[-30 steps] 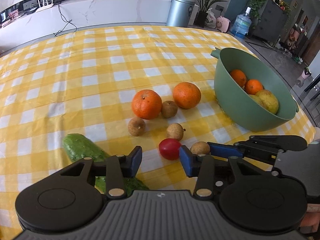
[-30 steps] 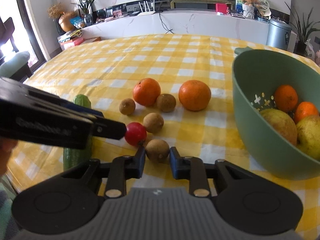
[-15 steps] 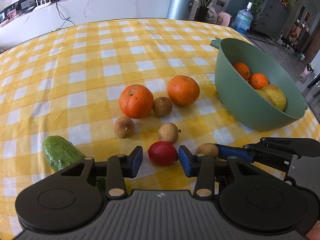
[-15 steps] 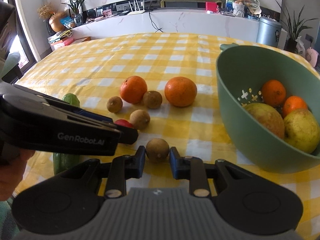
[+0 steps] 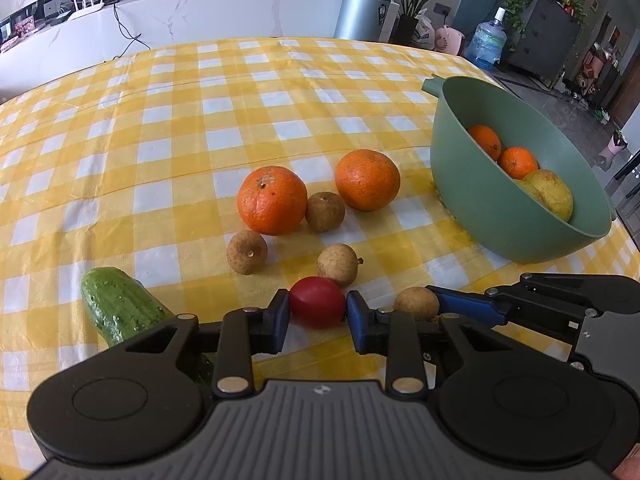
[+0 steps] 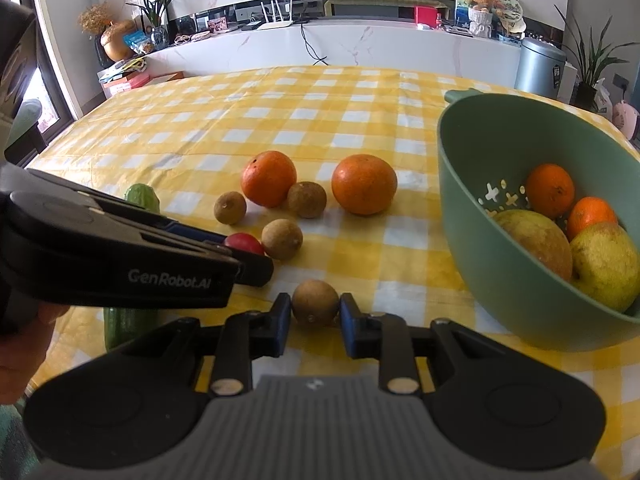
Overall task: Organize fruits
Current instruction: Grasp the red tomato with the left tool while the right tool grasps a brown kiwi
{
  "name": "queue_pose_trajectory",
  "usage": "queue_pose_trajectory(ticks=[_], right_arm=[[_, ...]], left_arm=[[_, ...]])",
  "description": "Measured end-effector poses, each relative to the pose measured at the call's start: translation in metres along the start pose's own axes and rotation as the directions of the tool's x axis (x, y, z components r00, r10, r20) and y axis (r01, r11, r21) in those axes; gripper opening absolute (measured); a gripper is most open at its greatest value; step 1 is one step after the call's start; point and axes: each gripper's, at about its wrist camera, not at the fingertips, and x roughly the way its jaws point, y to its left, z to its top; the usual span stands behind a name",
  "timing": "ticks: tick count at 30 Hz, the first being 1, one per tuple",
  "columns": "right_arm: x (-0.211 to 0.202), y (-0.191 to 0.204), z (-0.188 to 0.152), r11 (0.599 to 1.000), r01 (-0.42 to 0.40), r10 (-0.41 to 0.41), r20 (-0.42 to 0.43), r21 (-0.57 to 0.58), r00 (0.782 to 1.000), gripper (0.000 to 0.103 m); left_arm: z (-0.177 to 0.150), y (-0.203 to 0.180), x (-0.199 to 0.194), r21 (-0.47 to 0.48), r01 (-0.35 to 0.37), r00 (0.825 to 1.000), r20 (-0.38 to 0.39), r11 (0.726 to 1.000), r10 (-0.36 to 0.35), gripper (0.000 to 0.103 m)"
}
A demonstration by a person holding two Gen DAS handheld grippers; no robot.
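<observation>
A tomato [image 5: 317, 307] is being gripped between the left gripper [image 5: 317, 314] fingers. A longan [image 6: 315, 303] (brown, round) is being clamped between the right gripper [image 6: 312, 314] fingers.

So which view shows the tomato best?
The left wrist view: the tomato sits whole between the left gripper fingers, which appear to touch both its sides. In the right wrist view only the tomato's top shows, behind the left gripper's body.
</observation>
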Motion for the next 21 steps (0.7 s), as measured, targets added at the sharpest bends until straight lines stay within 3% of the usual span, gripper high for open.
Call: queue_pose_trajectory(ticks=[11,21], right_arm=[[-0.012,-0.001,0.0,1.0,-0.017,0.017,0.031,0.003,0.999,0.022],[-0.05,-0.004,-0.006,1.0,-0.008,0.01,0.114,-0.022,0.993,0.022]], left_arm=[[-0.005,-0.007,-0.017,-0.002,-0.025,0.999,0.027,1.0,0.025,0.033],[-0.007,-0.028,-0.048,-0.033,-0.041,0.996,0.084,0.999,0.043,0.033]])
